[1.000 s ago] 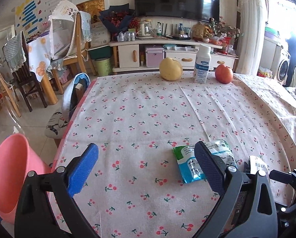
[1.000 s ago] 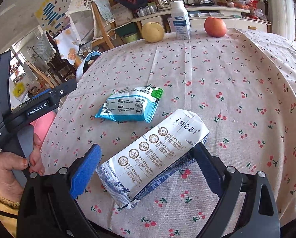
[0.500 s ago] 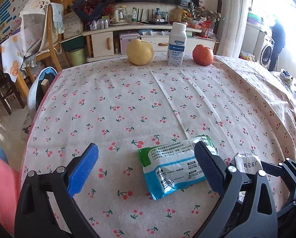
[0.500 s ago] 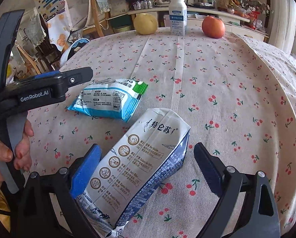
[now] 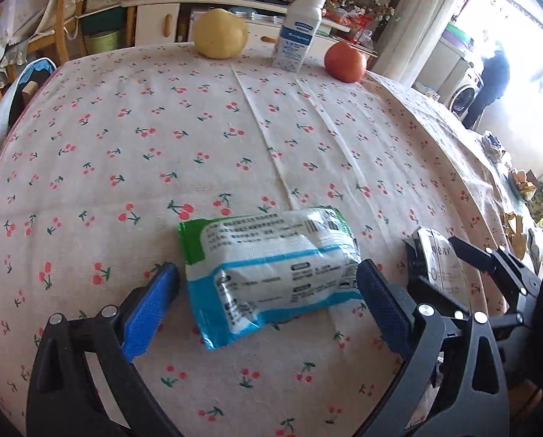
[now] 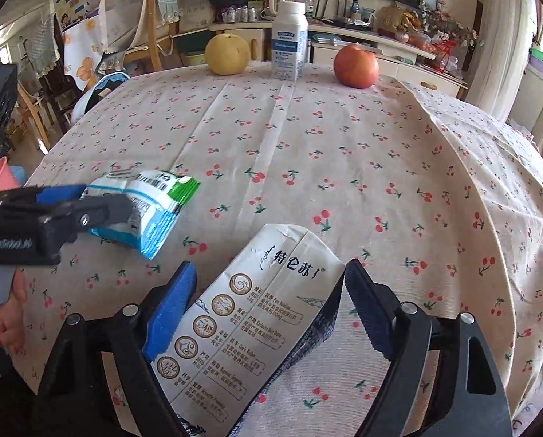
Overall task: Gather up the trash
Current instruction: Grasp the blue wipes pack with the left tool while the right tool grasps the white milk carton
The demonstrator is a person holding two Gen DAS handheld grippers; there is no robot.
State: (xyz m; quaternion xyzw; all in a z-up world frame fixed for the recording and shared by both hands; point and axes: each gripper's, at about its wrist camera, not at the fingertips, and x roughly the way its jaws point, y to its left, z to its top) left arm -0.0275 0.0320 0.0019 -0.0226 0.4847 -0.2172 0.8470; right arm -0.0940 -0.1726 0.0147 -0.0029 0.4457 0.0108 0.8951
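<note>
**Both sets of fingers straddle trash on the cherry-print tabletop**

Fingers of the left gripper (image 5: 267,298) stand spread wide, one blue pad on each side of the blue-and-green wrapper (image 5: 271,273), which lies flat on the tabletop (image 5: 198,127). The left pad sits just beside the wrapper's edge and the right pad is at its other end; whether either pad touches it I cannot tell, and the wrapper is not squeezed. In the right wrist view the same wrapper (image 6: 144,207) lies partly under the left gripper's black frame, with a hand (image 6: 9,313) showing at the picture's left edge.

Just to the right, the right gripper (image 6: 267,295) has its fingers spread around the flattened white milk carton (image 6: 249,327). Its jaws have just been closing, with the carton between them. The left blue pad lies against the carton's side, while the right pad stands close to the other side with a narrow gap, so the carton is straddled and not yet pinched. The carton lies on the cloth, its printed face up and its top end pointing away from the camera.

At the far edge of the tabletop stand a yellow pear (image 6: 227,54), a white bottle (image 6: 289,40) and a red apple (image 6: 355,67), in that order, well apart from the trash.
</note>
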